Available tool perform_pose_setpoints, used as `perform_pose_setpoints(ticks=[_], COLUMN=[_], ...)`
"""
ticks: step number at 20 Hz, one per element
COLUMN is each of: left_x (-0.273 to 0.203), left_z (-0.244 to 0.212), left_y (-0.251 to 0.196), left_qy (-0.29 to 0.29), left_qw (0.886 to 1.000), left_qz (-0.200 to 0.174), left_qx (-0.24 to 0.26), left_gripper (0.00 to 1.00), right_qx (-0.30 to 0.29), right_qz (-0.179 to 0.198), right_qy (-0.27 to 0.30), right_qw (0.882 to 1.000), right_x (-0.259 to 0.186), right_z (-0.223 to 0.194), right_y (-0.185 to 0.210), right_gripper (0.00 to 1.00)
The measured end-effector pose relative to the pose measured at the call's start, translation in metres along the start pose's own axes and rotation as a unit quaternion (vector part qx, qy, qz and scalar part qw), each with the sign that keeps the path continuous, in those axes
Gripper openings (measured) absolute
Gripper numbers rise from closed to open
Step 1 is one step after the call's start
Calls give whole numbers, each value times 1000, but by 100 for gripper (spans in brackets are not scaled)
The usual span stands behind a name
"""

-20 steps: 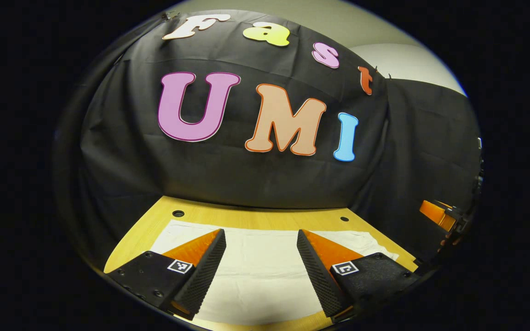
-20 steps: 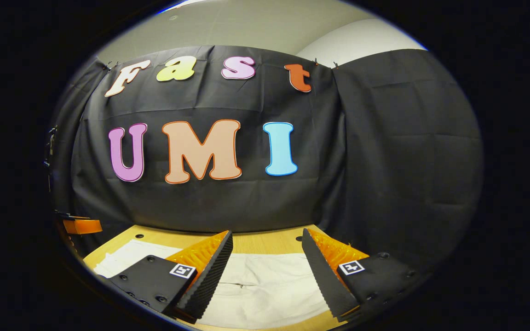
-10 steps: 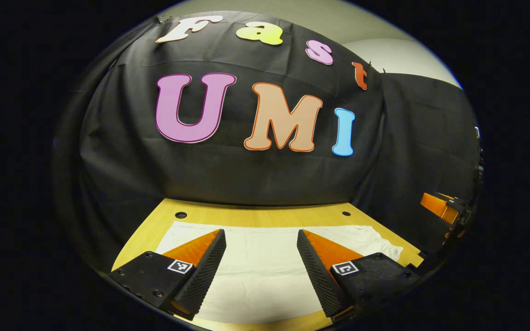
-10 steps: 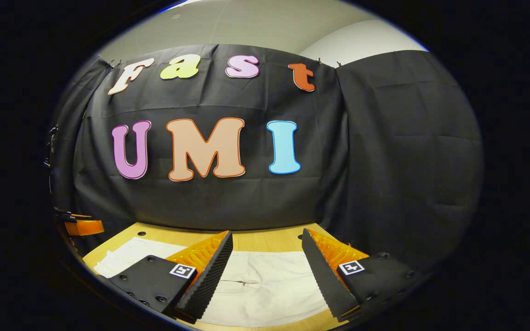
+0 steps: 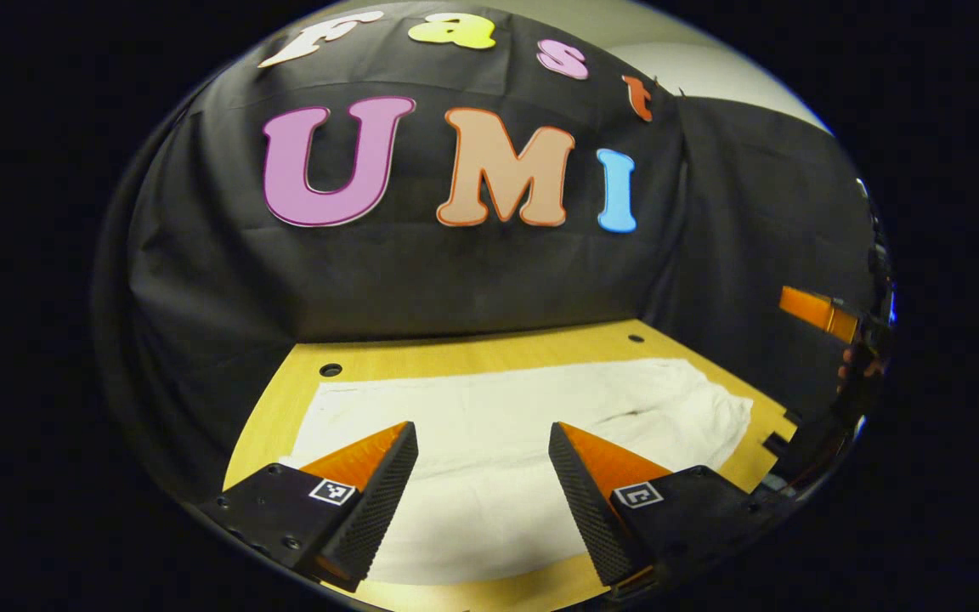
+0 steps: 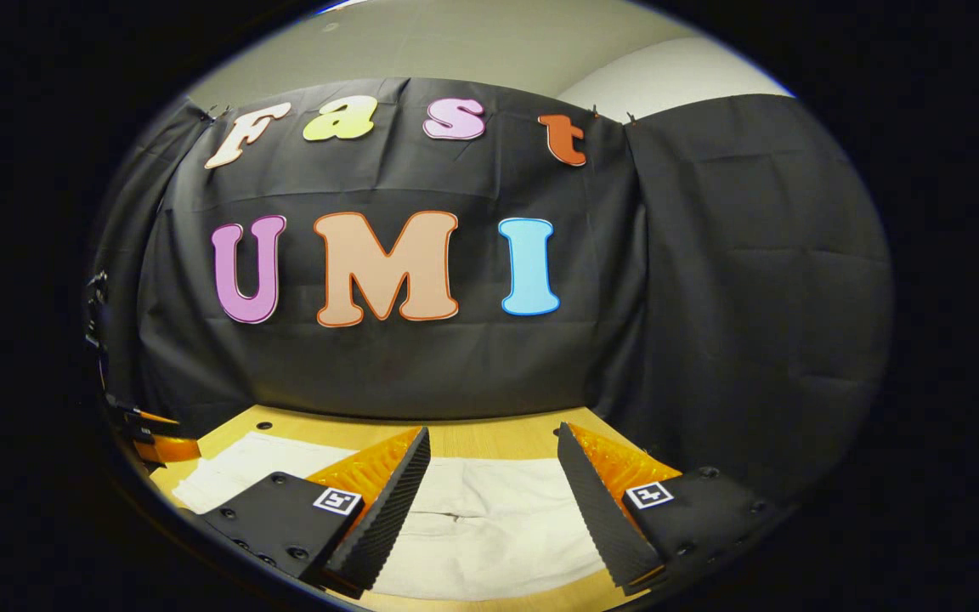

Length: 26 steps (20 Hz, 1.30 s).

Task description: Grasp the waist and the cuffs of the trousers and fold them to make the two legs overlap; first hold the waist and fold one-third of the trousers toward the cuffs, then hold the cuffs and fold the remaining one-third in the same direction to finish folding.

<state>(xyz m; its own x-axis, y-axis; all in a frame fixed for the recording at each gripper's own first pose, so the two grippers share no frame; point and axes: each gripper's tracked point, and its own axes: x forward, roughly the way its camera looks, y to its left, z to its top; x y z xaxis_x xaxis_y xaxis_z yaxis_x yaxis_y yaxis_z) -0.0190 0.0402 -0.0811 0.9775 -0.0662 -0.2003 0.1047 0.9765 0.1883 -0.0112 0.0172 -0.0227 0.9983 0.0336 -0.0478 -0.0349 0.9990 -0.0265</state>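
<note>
Just unmarked trousers on table

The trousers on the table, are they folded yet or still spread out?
Spread flat. The white trousers lie across the wooden table, with no thirds fold visible; both grippers hover open above them.

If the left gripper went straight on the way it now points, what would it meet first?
Most likely the white trousers spread flat on the wooden table: the open left gripper tilts down over them, nothing between. Depth is unclear; a shallower line might reach the black cloth wall.
</note>
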Motion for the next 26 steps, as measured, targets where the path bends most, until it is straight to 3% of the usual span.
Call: perform_pose_setpoints(ticks=[4,8,9,11,16,21,26], left_x=[-9,-27,-30,-44,-76,-88,-79], left_z=[-64,-119,-131,-161,-214,-241,-248], left_y=[3,15,20,32,69,104,127], left_qy=[89,181,201,249,354,417,433], left_qw=[993,972,965,945,881,829,813], left_qz=[-65,-118,-130,-153,-202,-227,-230], left_qx=[49,88,105,150,242,295,315], left_gripper=[94,93,93,92,93,92,90], right_qx=[-12,-3,1,-1,-10,-21,-33], right_qz=[-1,-3,-4,-8,-23,-31,-32], right_qy=[11,28,32,39,47,58,71], right_qw=[1000,1000,999,999,999,998,996], right_x=[-2,-2,-4,-13,-15,-15,-14], right_z=[-10,-24,-27,-36,-42,-48,-57], right_y=[3,5,5,0,-3,0,6], right_gripper=[97,94,97,97,97,97,94])
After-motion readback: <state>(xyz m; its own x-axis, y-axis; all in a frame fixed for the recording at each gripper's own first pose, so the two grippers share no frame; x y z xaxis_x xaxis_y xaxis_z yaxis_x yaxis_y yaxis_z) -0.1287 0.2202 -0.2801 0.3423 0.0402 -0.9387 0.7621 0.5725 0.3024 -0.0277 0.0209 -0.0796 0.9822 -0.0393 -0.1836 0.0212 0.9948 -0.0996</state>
